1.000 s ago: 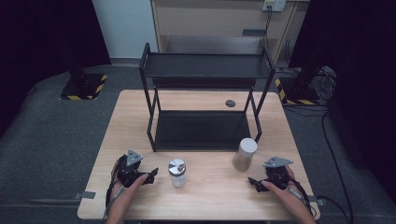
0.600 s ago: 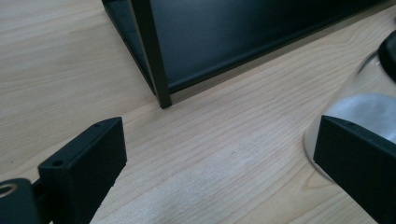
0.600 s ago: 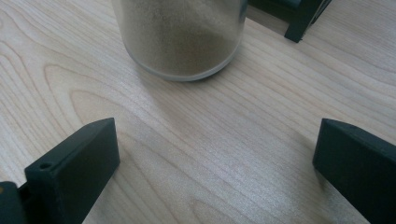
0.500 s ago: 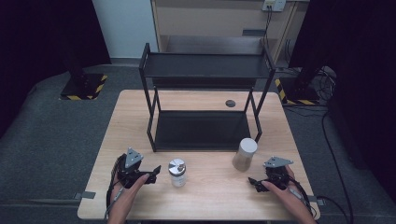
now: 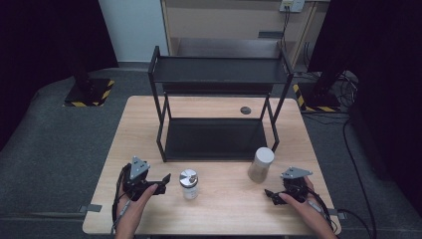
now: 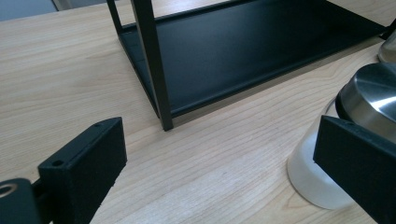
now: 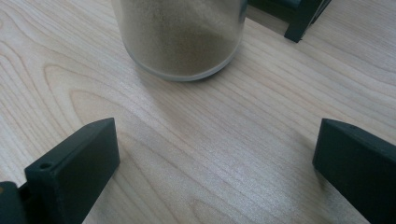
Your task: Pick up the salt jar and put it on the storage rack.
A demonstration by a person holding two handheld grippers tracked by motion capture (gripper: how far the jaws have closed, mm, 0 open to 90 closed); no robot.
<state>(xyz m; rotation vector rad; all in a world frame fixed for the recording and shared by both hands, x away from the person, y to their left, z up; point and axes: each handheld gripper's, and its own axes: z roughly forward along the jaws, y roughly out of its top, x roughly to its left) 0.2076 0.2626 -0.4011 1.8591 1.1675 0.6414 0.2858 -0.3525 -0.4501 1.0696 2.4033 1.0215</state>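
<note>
Standing spread wide and holding nothing, both tongs sit low over the desk [image 5: 219, 214]. The steel-lidded jar [image 5: 188, 183] is just right of the left tongs [image 5: 160, 181], close by one jaw; the powder jar [image 5: 260, 164] stands just ahead of the right tongs [image 5: 270, 195]. Neither jar is gripped yet, and the rack [image 5: 214, 142] beyond holds nothing, so by my judgement all the work remains.

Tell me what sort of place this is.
Probably a lab or studio set up for recording tabletop tasks: a lone wooden table on grey carpet, dark curtains around it, and hazard-striped stand bases.
</note>
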